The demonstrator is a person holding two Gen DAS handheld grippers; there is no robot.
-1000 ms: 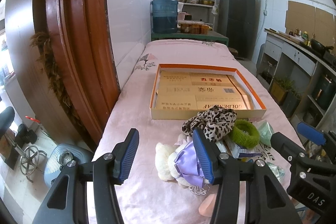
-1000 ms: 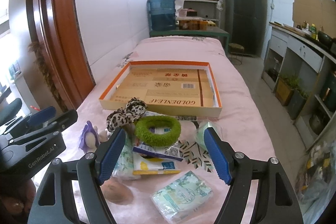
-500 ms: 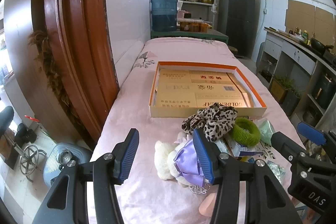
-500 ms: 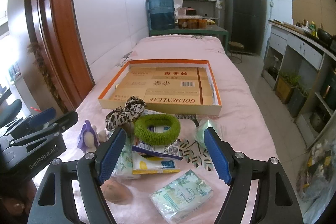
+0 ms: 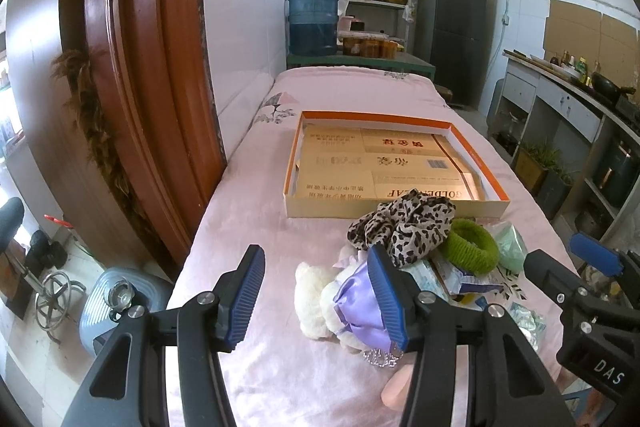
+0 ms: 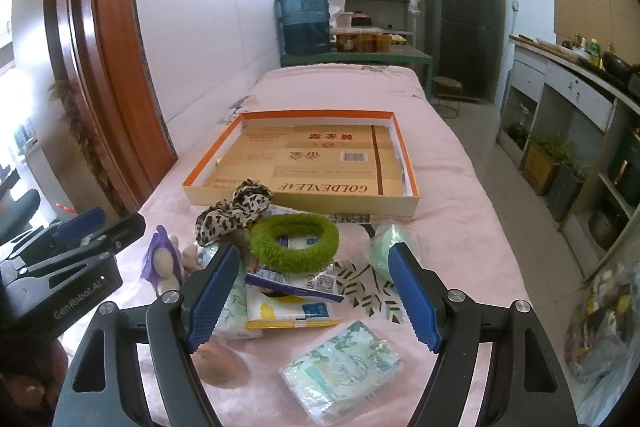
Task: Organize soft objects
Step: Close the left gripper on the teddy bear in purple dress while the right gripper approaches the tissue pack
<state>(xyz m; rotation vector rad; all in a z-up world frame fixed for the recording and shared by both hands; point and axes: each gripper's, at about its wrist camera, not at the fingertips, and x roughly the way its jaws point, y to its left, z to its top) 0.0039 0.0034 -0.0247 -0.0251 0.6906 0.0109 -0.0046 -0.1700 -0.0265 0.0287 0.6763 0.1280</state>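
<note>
A pile of soft things lies on the pink cloth in front of an orange-rimmed cardboard tray. It holds a leopard scrunchie, a green fuzzy scrunchie, a white plush toy with a purple bow, tissue packs and a pale green pouch. My left gripper is open and empty, just before the plush toy. My right gripper is open and empty over the tissue packs.
A wooden door frame and white wall run along the left of the table. A blue water jug, shelves and a dark fridge stand at the far end. A counter with drawers is on the right.
Both grippers have drawn back and risen slightly; the pile and tray sit a little farther off. Nothing was grasped.
</note>
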